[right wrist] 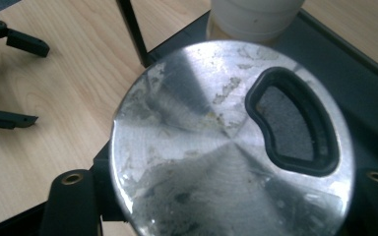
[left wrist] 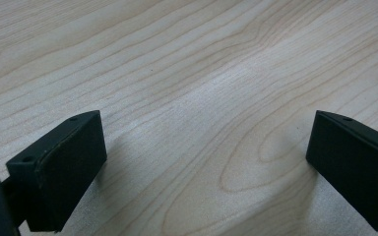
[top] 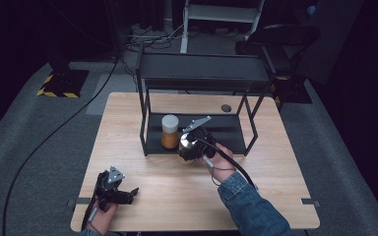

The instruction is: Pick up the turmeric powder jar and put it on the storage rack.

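Landmark for all places: black shelf rack (top: 197,98) at the far middle of the wooden table (top: 142,172).

Left gripper (top: 120,192): resting on the table at the near left corner, well apart from the rack and to its near left. Jaws wide, nothing between them; bare wood grain between the two black pads (left wrist: 71,162) in the left gripper view. Idle, by the look of it.

Plastic jar (top: 170,131) with white lid and orange-brown contents: upright on the rack's lower tray (top: 226,129), left part.

Metal tin (top: 189,144) with brushed silver lid (right wrist: 226,147): held at the rack's front edge, just right of the plastic jar and just beside it. Whether touching the jar: cannot tell. Lid faces up toward the camera in the right gripper view; kidney-shaped black-rimmed opening (right wrist: 293,125) on the lid's right half. Long axis judged upright.

Right gripper (top: 192,147): clamped on the metal tin from the near side, jaws narrow around its body, pads hidden under the lid.

Governing relation: the lower tray lies directly beyond the held tin, away from the person. Free tray floor lies to the right of the plastic jar. Placement judged to call for a forward move, keeping right of the jar and below the upper shelf (top: 202,69). Right hand far nearer than left.
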Tool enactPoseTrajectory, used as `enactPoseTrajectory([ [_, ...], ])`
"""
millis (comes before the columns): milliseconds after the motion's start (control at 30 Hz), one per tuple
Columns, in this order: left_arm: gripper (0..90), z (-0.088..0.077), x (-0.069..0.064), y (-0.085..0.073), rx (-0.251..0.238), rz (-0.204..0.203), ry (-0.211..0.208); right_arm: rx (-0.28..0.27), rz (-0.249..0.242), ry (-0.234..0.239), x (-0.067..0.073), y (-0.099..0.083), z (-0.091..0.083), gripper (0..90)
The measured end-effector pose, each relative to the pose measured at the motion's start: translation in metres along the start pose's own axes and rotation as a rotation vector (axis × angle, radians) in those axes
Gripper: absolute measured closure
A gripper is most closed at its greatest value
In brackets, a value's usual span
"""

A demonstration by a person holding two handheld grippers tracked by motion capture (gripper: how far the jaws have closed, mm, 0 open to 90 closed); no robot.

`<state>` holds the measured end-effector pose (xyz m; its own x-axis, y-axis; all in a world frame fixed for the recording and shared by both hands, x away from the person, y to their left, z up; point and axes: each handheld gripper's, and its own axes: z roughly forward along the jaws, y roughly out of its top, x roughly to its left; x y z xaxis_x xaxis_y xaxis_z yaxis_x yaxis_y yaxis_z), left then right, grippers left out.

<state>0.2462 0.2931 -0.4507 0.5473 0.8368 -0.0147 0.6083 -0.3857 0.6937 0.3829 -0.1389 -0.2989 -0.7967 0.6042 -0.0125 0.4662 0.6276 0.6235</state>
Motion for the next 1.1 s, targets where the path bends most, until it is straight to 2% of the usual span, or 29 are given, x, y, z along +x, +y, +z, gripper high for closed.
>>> enactPoseTrajectory([
  [300,1.8,0.0,0.0,0.0,0.0,0.0,0.0,0.015,0.028,-0.031,-0.016,0.012,0.011,31.2],
  [633,1.7,0.0,0.0,0.0,-0.002,0.0,0.0,0.028,0.068,-0.076,-0.032,0.015,0.03,31.2],
  [833,1.7,0.0,0.0,0.0,-0.001,0.0,-0.001,0.04,0.062,-0.122,-0.036,0.015,0.043,31.2],
  [1100,1.7,0.0,0.0,0.0,-0.001,-0.001,0.0,0.051,0.089,-0.122,-0.044,0.012,0.057,31.2],
])
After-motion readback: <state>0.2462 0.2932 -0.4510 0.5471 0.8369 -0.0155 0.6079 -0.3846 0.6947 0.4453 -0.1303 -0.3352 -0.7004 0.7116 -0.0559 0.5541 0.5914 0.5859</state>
